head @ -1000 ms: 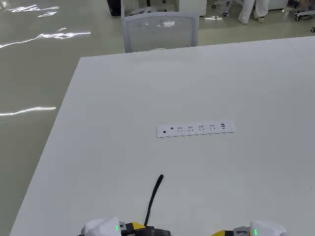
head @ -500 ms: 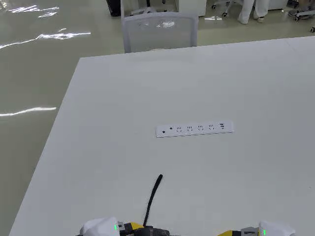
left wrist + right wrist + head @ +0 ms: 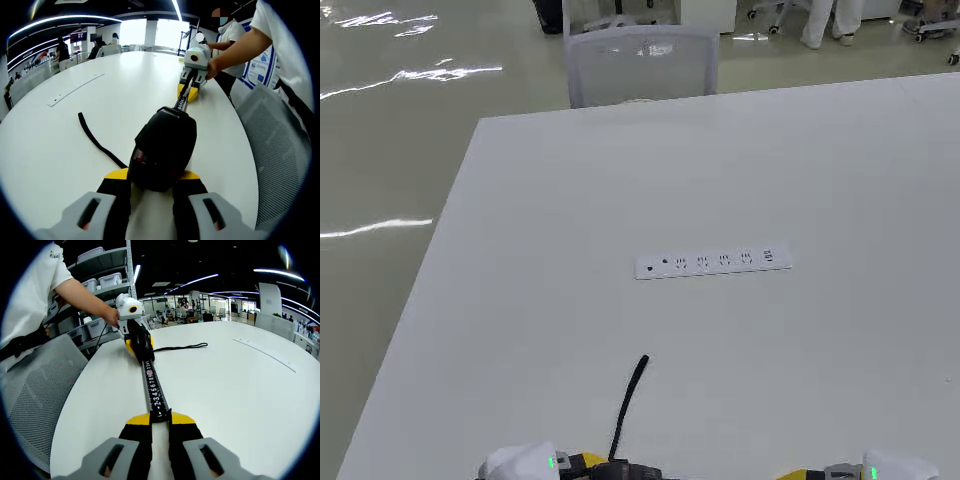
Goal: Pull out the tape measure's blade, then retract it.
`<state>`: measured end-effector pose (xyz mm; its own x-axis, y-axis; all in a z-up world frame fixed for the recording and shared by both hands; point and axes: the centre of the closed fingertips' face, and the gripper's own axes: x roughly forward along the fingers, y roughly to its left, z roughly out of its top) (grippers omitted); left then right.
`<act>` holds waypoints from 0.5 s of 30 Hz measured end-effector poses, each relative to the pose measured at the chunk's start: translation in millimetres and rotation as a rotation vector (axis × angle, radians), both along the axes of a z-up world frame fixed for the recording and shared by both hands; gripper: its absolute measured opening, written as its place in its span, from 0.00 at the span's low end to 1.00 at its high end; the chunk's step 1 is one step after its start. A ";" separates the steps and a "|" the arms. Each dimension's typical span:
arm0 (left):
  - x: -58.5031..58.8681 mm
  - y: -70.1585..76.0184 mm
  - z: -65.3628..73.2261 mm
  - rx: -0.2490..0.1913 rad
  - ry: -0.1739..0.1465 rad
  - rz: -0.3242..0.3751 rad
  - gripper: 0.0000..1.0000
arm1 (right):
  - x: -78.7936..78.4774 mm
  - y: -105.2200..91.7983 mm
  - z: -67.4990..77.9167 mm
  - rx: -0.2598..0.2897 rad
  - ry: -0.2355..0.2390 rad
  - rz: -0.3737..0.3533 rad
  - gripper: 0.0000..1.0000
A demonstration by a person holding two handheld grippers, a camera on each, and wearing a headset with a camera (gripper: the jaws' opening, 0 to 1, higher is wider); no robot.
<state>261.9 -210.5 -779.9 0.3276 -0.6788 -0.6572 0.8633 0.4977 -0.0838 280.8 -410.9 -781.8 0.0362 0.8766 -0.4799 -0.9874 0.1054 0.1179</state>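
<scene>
Head view, query: what has been altered?

— The right gripper (image 3: 895,468) is recorded further right along the table (image 3: 620,190) than a second ago. The blade (image 3: 151,385) is judged drawn out further. Retraction is not yet begun.

— Jaw states?

— The left gripper (image 3: 152,182) is clamped on the tape measure case (image 3: 162,147) at the table's near edge. The right is closed on the blade's tip.

— Containers?

— The case alone is noted. How much blade remains coiled inside cannot be told.
</scene>
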 end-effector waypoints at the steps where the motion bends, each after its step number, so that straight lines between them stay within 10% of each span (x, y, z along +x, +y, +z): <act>1: 0.0 0.0 0.0 0.000 0.001 0.000 0.28 | -0.3 -0.5 0.2 0.000 0.002 -0.001 0.09; 15: -0.3 1.9 -1.3 0.002 0.004 0.004 0.27 | 1.5 -11.2 3.0 0.000 0.002 -0.013 0.09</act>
<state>261.6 -208.7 -781.2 0.3279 -0.6760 -0.6599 0.8609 0.5015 -0.0860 282.3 -422.0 -778.8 0.0467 0.8762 -0.4797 -0.9857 0.1182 0.1200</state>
